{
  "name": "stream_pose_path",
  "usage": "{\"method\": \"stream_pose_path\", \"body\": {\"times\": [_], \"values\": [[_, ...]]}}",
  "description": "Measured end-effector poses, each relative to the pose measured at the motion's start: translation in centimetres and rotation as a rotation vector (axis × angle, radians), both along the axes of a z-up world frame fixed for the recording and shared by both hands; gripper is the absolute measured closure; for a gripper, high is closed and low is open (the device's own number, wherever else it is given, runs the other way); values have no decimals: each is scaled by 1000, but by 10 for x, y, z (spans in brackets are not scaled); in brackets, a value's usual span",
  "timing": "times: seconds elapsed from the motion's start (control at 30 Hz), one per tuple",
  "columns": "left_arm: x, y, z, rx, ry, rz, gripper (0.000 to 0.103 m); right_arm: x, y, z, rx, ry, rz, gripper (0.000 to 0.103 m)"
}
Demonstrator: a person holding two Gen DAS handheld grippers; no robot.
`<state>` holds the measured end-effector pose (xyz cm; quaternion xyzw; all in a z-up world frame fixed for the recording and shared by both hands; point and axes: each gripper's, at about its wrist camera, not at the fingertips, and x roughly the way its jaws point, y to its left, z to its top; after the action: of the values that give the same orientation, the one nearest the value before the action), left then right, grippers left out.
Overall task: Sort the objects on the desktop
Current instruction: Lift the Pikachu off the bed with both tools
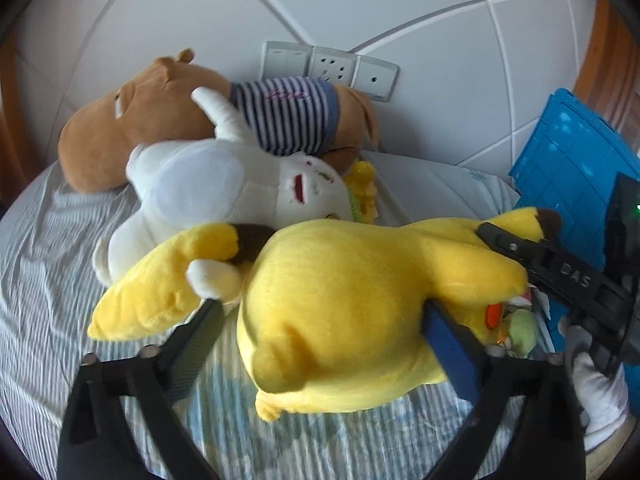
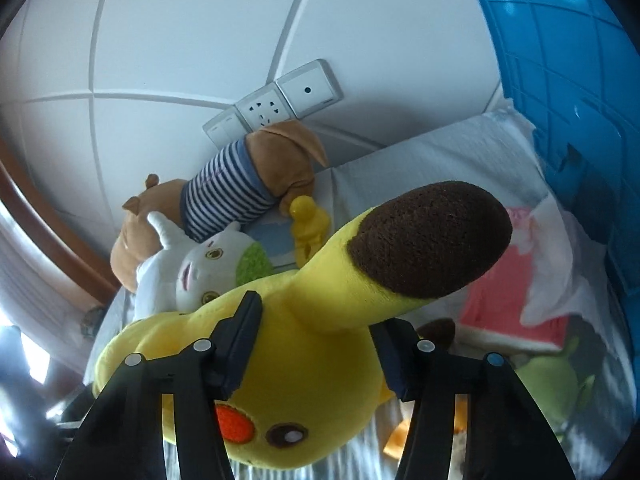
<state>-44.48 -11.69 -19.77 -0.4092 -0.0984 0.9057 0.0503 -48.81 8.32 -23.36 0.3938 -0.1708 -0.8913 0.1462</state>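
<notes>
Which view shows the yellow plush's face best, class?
The right wrist view: the yellow plush shows its red cheek and eye there. The left wrist view shows mostly its back and tail, with only a sliver of cheek.

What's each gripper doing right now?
Left gripper: open, straddling the yellow plush, one pad clear of it.
Right gripper: closed on the yellow plush at its ear base.

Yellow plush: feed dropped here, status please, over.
Left claw straddling yellow plush body, grip unconfirmed. Right claw at its head, grip unconfirmed. White plush crowding behind, blue crate alongside.
</notes>
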Motion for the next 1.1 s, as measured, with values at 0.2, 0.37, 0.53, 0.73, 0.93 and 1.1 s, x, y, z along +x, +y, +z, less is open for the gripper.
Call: {"method": "stream_pose_path", "body": {"times": [0.2,0.37,0.53,0.73,0.93,1.1], "values": [[-3,2,1,-1,6,-16,14,-14,2,-5,-2,14,10,37],[-2,2,1,2,7,-18,24,-24,-3,-11,8,27,55,59],[10,1,13,-4,11,-27,33,0,-25,8,160,117,68,70],[35,-3,43,-24,58,-37,36,27,-18,37,149,147,50,70],[68,-10,85,-14,125,-34,36,59,-19,82,158,209,52,70],[96,-16,111,-4,163,-41,36,89,-22,113,178,249,46,70]]}}
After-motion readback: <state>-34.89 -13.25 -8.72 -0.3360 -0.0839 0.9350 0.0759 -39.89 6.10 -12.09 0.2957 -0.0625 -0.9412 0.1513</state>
